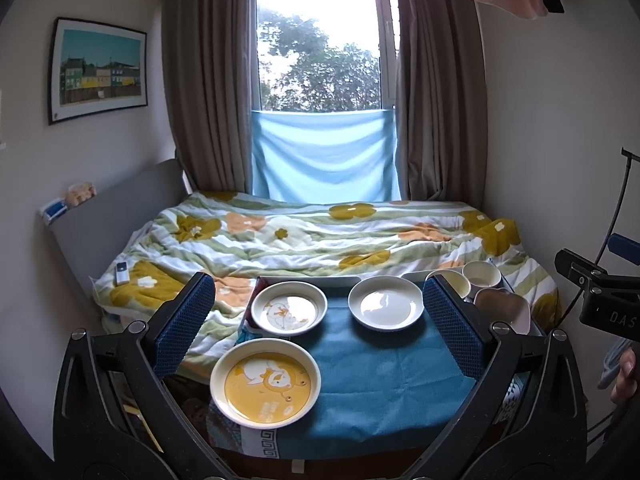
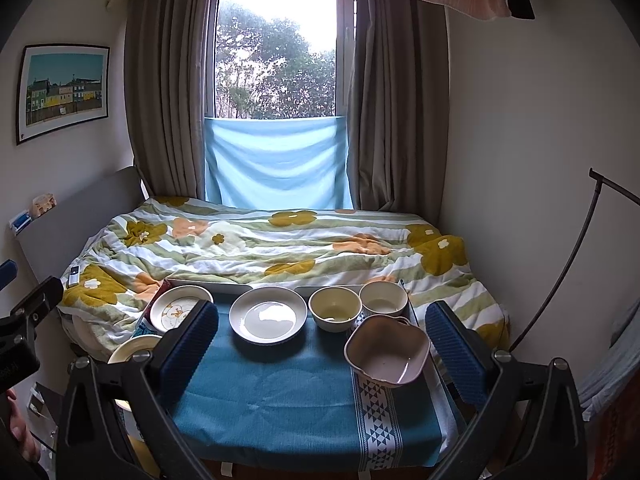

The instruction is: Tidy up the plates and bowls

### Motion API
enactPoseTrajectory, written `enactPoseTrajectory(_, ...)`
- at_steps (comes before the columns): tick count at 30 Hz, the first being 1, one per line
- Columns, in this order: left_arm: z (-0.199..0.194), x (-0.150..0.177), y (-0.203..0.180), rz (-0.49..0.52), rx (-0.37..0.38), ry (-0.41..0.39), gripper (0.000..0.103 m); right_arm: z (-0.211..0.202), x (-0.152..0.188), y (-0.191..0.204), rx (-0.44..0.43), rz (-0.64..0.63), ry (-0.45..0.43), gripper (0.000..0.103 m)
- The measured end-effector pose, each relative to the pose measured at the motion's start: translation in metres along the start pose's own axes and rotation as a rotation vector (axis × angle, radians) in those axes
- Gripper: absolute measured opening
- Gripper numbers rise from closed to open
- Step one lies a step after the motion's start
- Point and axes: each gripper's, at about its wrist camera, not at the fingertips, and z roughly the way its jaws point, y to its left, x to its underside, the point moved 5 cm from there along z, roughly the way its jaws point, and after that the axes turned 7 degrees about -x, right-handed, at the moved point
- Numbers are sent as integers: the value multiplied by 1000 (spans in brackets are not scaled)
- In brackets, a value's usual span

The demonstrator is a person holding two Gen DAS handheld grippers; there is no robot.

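Three plates and three bowls lie singly on the table (image 2: 280,412), plates left, bowls right, seemingly spread for stacking; both hand-held grippers hover released and empty. The orange plate (image 1: 266,383) lies just ahead of the left hand-held gripper (image 1: 318,324); the pink bowl (image 2: 386,350) sits between the right hand-held gripper (image 2: 320,350) fingers.

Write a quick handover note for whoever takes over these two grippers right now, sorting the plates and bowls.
Left gripper: open, holding nothing, hovering above the blue cloth.
Right gripper: open, holding nothing.
Plates: yellow bear plate nearest; duck plate behind it; plain white plate to its right.
Bowls: two round cream bowls side by side at the far right; pink flower-shaped bowl in front, tilted.
Done: nothing stacked.
Left: probably stack the plates, then nest the bowls.
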Motion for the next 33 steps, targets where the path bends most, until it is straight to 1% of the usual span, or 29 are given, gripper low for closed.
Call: enactPoseTrajectory(33, 0, 1, 3, -4, -6, 2, 103, 3, -1, 0, 1, -1, 3, 103)
